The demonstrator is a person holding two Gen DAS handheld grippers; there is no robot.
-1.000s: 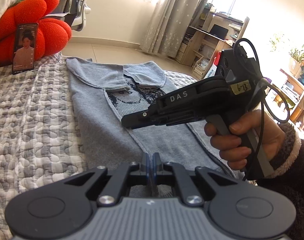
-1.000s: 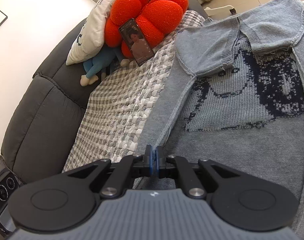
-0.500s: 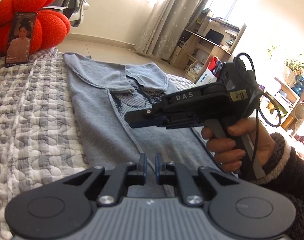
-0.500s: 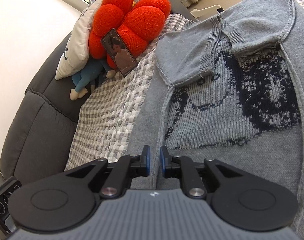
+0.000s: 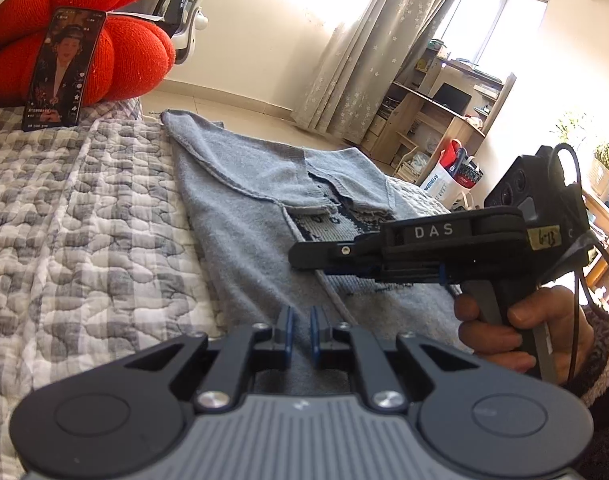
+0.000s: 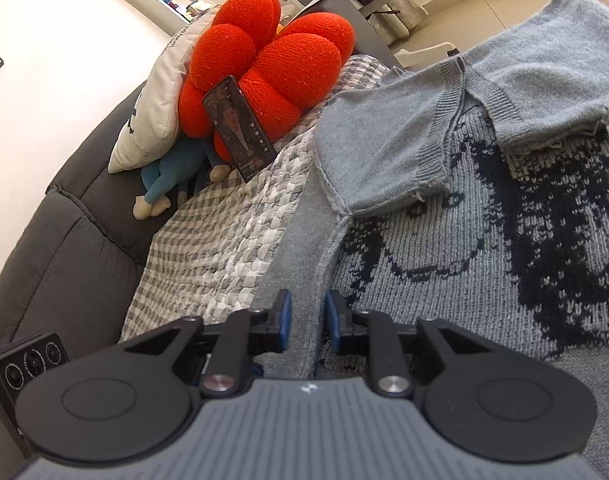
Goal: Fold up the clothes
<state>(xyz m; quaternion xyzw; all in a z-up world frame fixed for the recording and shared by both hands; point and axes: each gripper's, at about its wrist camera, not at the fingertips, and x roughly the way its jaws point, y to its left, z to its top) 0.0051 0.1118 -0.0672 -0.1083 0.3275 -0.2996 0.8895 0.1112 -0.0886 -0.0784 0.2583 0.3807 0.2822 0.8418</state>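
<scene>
One sweater, left wrist view alone shows desk, curtain

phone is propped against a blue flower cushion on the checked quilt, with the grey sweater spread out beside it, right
Not quite: the cushion is red, not blue, as the right wrist view shows. The phone does lean against it on the checked quilt, with the grey sweater spread out beside it.
</scene>
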